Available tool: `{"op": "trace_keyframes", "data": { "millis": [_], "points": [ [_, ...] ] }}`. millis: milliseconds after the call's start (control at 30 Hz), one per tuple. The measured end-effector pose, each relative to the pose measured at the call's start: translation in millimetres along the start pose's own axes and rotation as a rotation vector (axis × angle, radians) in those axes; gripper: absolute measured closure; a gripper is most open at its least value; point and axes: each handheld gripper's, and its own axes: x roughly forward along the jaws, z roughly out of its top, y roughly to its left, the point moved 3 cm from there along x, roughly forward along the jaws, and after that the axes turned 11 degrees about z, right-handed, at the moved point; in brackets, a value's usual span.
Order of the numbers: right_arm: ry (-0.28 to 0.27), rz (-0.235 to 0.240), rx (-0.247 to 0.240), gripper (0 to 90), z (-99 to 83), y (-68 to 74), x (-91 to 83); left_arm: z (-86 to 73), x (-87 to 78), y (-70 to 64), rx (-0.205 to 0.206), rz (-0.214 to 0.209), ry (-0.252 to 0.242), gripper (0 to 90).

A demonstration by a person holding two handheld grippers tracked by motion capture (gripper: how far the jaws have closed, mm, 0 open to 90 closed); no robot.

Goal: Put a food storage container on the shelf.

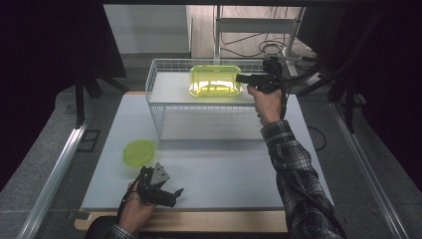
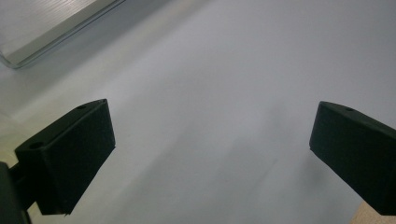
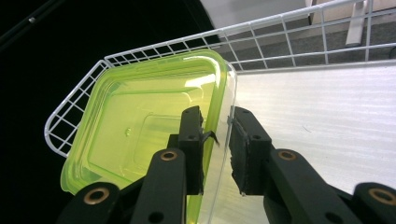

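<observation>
A yellow-green see-through container (image 1: 215, 80) rests on the white top shelf (image 1: 169, 89) of a wire rack. My right gripper (image 1: 245, 78) reaches it from the right. Up close, its jaws stand on either side of the container's near wall (image 3: 140, 126), and the right gripper (image 3: 217, 140) is shut on that rim. A round yellow-green lid (image 1: 139, 151) lies flat on the grey table mat. My left gripper (image 1: 173, 195) hovers low by the front edge, just right of the lid. The left gripper (image 2: 212, 154) is open, with bare mat between its pads.
The white wire rack (image 1: 155, 107) stands at the back of the mat, its railing (image 3: 280, 32) running round the top shelf. A lower shelf (image 1: 209, 130) lies beneath. A wooden table edge (image 1: 224, 220) runs along the front. Cables and a stand sit behind the rack.
</observation>
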Motion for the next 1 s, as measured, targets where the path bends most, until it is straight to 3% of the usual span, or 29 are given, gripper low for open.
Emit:
{"op": "trace_keyframes", "data": {
  "millis": [167, 467, 600, 767, 1000],
  "points": [
    [0.017, -0.047, -0.045, 70.7, -0.2, 0.7, 2.9, -0.2, 0.2, -0.2, 0.003, 0.0, 0.003, 0.0],
    [0.039, -0.046, -0.043, 62.8, -1.7, -3.9, 7.5, -0.3, 0.5, -0.4, 0.005, -0.001, 0.004, 0.0],
    [0.048, -0.09, -0.087, 57.8, -0.8, -3.1, 8.3, -0.3, 0.5, -0.4, 0.004, -0.001, 0.005, 0.0],
    [0.052, -0.087, -0.082, 52.4, -0.4, -3.3, 8.2, -0.2, 0.4, -0.2, 0.003, -0.002, 0.003, 0.0],
    [0.054, -0.018, -0.073, 39.7, -0.2, -2.2, 5.9, 0.3, -1.3, 2.3, -0.024, -0.006, -0.005, 0.2]
  ]
}}
